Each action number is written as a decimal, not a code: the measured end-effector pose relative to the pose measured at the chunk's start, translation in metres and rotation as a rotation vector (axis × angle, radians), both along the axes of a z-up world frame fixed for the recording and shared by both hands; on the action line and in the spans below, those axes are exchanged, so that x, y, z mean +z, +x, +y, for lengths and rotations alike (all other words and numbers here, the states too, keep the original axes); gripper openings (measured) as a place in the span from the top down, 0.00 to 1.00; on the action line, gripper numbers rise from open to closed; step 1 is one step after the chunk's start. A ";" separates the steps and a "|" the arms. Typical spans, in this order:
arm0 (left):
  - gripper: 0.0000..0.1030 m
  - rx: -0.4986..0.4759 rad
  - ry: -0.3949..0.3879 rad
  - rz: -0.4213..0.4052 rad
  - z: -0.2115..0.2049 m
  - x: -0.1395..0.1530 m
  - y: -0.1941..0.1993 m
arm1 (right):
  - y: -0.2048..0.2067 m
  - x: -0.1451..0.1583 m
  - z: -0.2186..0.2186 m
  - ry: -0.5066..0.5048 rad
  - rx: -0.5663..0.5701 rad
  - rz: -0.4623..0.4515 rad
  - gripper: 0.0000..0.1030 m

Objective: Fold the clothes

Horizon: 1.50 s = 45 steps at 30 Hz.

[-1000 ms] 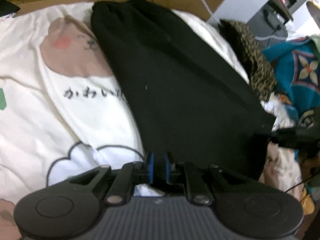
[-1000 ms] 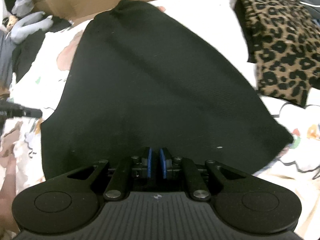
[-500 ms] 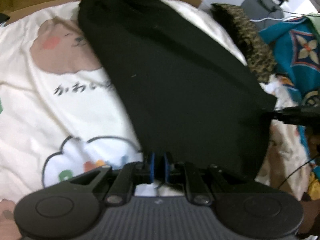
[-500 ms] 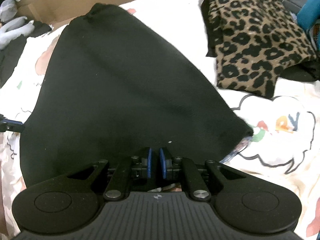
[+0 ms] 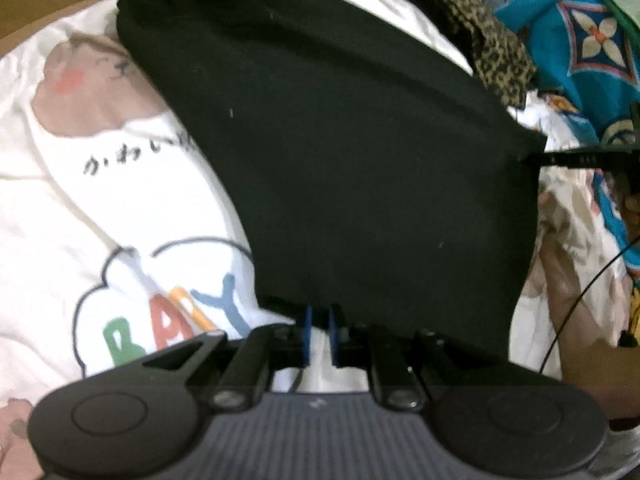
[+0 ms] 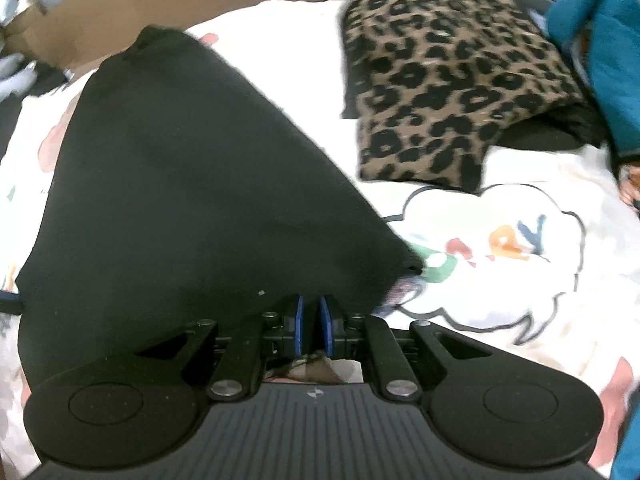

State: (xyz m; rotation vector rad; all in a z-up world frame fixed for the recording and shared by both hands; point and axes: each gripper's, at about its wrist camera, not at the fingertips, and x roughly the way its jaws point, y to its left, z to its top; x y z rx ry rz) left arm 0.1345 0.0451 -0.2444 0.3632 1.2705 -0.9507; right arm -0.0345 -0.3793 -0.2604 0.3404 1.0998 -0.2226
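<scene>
Here both tools, left (image 5: 319, 334) and right (image 6: 311, 326), are pinched nearly shut on the near edge of the black cloth (image 5: 360, 152), it seems. It lies spread on the white cartoon sheet (image 5: 100, 208). The leopard cloth (image 6: 444, 76) sits just beside its far edge.

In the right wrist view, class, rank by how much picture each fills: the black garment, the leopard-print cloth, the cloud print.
1. black garment, though nearness to the camera enlarges it.
2. leopard-print cloth.
3. cloud print, roughly similar to the cloth, so unsure.

Black garment (image 5: 360, 152) hides most of the printed sheet (image 5: 100, 200), its 12 o'clock edge blurred; leopard cloth (image 6: 448, 80) cut off at 12 o'clock.
</scene>
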 end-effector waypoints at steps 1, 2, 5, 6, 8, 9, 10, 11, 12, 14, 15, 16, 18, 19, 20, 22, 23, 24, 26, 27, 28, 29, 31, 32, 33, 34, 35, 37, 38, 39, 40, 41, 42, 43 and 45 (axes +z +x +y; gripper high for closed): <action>0.91 0.005 -0.012 -0.003 0.001 0.004 0.002 | -0.002 0.004 -0.003 -0.004 -0.014 -0.010 0.84; 0.91 0.014 -0.029 -0.003 0.001 0.009 0.004 | -0.004 0.008 -0.006 -0.008 -0.028 -0.020 0.84; 0.90 0.030 -0.086 0.009 -0.003 0.015 0.004 | -0.010 0.013 -0.016 -0.024 -0.068 -0.033 0.84; 0.90 0.023 -0.094 0.009 -0.005 0.013 0.003 | -0.011 0.013 -0.021 -0.034 -0.085 -0.034 0.84; 0.90 0.009 -0.093 0.009 -0.014 0.007 -0.001 | -0.012 0.012 -0.030 -0.047 -0.121 -0.030 0.83; 0.90 0.004 -0.087 0.018 -0.019 0.001 -0.004 | -0.012 0.011 -0.033 -0.051 -0.138 -0.029 0.81; 0.90 0.002 -0.077 0.035 -0.018 -0.006 -0.005 | -0.012 0.011 -0.035 -0.056 -0.148 -0.030 0.71; 0.90 0.004 -0.058 0.056 -0.018 -0.014 -0.007 | -0.010 0.009 -0.036 -0.060 -0.149 -0.031 0.62; 0.91 0.003 -0.038 0.073 -0.016 -0.022 -0.009 | -0.009 0.007 -0.037 -0.064 -0.149 -0.032 0.62; 0.92 -0.001 -0.024 0.079 -0.014 -0.030 -0.014 | -0.005 -0.001 -0.037 -0.062 -0.140 -0.020 0.62; 0.92 -0.014 -0.022 0.067 -0.014 -0.030 -0.018 | -0.005 -0.004 -0.037 -0.052 -0.140 -0.014 0.63; 0.92 -0.025 -0.020 0.058 -0.013 -0.029 -0.021 | -0.005 -0.007 -0.038 -0.044 -0.141 -0.010 0.63; 0.91 -0.034 -0.021 0.066 -0.012 -0.026 -0.021 | -0.006 -0.010 -0.039 -0.033 -0.146 -0.006 0.65; 0.91 -0.038 -0.021 0.069 -0.012 -0.025 -0.021 | -0.007 -0.010 -0.040 -0.031 -0.148 -0.007 0.66; 0.91 -0.039 -0.019 0.070 -0.012 -0.025 -0.022 | -0.008 -0.010 -0.041 -0.030 -0.150 -0.007 0.68; 0.91 -0.044 -0.014 0.064 -0.013 -0.022 -0.022 | -0.010 -0.009 -0.039 -0.033 -0.146 -0.001 0.71; 0.91 -0.046 -0.012 0.060 -0.013 -0.020 -0.022 | -0.011 -0.009 -0.039 -0.036 -0.144 0.003 0.71; 0.91 -0.049 -0.010 0.058 -0.014 -0.019 -0.022 | -0.012 -0.009 -0.039 -0.037 -0.145 0.006 0.72; 0.91 -0.052 -0.013 0.068 -0.022 -0.018 -0.024 | -0.014 -0.009 -0.040 -0.036 -0.151 0.012 0.74; 0.91 -0.052 -0.015 0.076 -0.029 -0.018 -0.026 | -0.016 -0.008 -0.041 -0.036 -0.159 0.015 0.75; 0.91 -0.053 -0.018 0.086 -0.036 -0.018 -0.028 | -0.017 -0.007 -0.043 -0.037 -0.178 0.019 0.77; 0.91 -0.051 -0.025 0.102 -0.036 -0.017 -0.029 | -0.018 -0.006 -0.045 -0.039 -0.197 0.023 0.86; 0.90 -0.047 -0.040 0.143 -0.035 -0.016 -0.029 | -0.020 -0.001 -0.047 -0.037 -0.220 0.015 0.97; 0.88 -0.040 -0.053 0.174 -0.036 -0.016 -0.030 | -0.020 0.002 -0.047 -0.034 -0.225 0.005 0.98; 0.86 -0.025 -0.070 0.206 -0.038 -0.017 -0.029 | -0.021 0.005 -0.048 -0.031 -0.231 -0.006 0.98; 0.86 -0.003 -0.087 0.242 -0.036 -0.019 -0.028 | -0.021 0.009 -0.048 -0.028 -0.237 -0.016 0.98; 0.85 0.024 -0.100 0.288 -0.033 -0.021 -0.027 | -0.022 0.012 -0.049 -0.025 -0.243 -0.027 0.98; 0.83 0.066 -0.114 0.372 -0.031 -0.029 -0.027 | -0.023 0.018 -0.050 -0.019 -0.255 -0.048 0.98; 0.81 0.080 -0.112 0.396 -0.030 -0.032 -0.028 | -0.023 0.021 -0.050 -0.017 -0.260 -0.058 0.98; 0.76 0.093 -0.106 0.404 -0.028 -0.035 -0.028 | -0.021 0.023 -0.050 -0.015 -0.257 -0.066 0.98; 0.73 0.107 -0.100 0.413 -0.027 -0.038 -0.029 | -0.018 0.023 -0.050 -0.013 -0.255 -0.073 0.98; 0.70 0.125 -0.100 0.431 -0.029 -0.041 -0.030 | -0.016 0.024 -0.050 -0.011 -0.252 -0.079 0.97; 0.67 0.143 -0.100 0.450 -0.030 -0.045 -0.032 | -0.015 0.025 -0.048 -0.011 -0.245 -0.083 0.97; 0.66 0.158 -0.104 0.478 -0.029 -0.049 -0.033 | -0.014 0.026 -0.047 -0.011 -0.239 -0.088 0.97; 0.55 0.189 -0.112 0.527 -0.029 -0.057 -0.037 | -0.012 0.027 -0.044 -0.012 -0.225 -0.093 0.97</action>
